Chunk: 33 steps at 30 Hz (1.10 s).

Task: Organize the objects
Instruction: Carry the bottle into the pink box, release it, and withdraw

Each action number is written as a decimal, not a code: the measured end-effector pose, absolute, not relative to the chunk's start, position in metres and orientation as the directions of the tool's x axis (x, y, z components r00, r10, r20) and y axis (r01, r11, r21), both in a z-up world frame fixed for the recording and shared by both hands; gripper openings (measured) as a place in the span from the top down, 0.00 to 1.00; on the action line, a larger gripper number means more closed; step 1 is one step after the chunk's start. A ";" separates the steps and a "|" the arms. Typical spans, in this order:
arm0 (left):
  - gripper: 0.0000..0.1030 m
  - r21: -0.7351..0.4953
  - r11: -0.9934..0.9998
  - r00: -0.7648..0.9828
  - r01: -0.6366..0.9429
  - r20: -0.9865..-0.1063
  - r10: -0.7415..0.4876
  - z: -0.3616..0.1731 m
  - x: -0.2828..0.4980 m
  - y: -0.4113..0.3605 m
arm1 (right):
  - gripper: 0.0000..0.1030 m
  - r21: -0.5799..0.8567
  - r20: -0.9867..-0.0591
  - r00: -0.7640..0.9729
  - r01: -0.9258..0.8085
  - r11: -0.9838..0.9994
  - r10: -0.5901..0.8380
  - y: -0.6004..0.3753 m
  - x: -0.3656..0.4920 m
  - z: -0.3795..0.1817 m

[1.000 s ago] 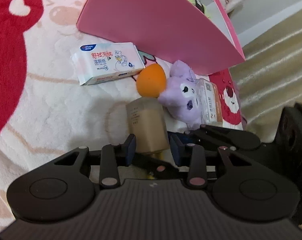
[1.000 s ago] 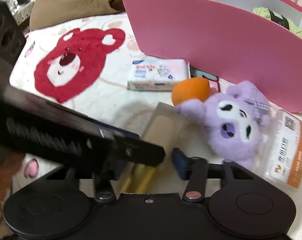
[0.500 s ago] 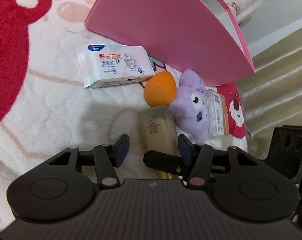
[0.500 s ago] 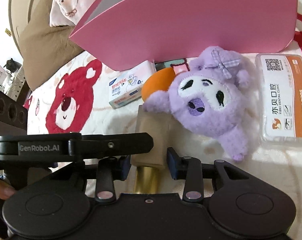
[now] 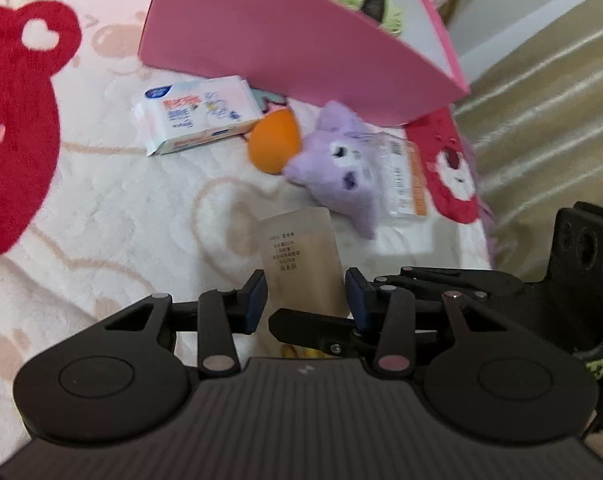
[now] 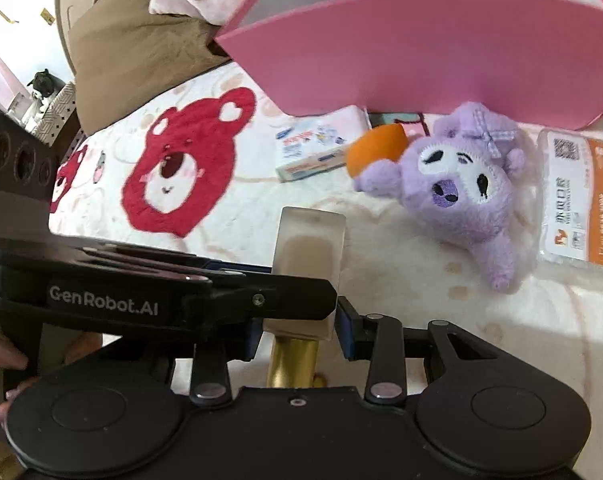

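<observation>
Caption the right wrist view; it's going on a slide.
Both grippers meet at a frosted bottle with a gold cap, above a bear-print blanket.

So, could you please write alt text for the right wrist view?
A frosted beige bottle with a gold cap stands between the right gripper fingers, and the left gripper reaches across it. Beyond lie a purple plush, an orange sponge and a pink box.

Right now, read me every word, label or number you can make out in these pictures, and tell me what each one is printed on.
"GenRobot.AI": white lettering on the left tongs' black arm.
"6638 3098": running sideways on the clear dental packet's orange strip; its QR code and Chinese characters are too small to read.
Wet wipes pack: red Chinese title, blurred.
Foundation bottle: small printed lines, unreadable.
</observation>
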<state>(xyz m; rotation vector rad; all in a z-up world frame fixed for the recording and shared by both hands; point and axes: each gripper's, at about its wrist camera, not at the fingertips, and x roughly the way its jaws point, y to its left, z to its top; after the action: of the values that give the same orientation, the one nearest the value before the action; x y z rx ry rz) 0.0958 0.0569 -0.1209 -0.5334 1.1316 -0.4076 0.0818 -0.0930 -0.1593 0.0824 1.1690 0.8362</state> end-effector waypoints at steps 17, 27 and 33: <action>0.61 -0.495 0.860 0.570 0.127 -0.673 -0.471 0.022 0.173 0.054 | 0.59 0.315 -0.710 0.330 -0.641 0.700 0.622 -0.075 0.158 -0.022; 0.61 -0.471 0.878 0.579 0.088 -0.693 -0.430 0.012 0.271 0.054 | 0.59 0.231 -0.712 0.390 -0.654 0.720 0.583 -0.050 0.246 -0.033; 0.61 -0.495 0.868 0.508 0.037 -0.739 -0.443 -0.038 0.313 0.056 | 0.59 0.296 -0.766 0.305 -0.614 0.731 0.566 -0.042 0.287 -0.082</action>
<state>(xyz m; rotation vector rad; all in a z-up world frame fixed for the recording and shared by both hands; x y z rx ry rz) 0.3131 0.0562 -0.0378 -0.4507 1.0038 -0.3013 0.2873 -0.0424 -0.0819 -0.0559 0.9895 0.7821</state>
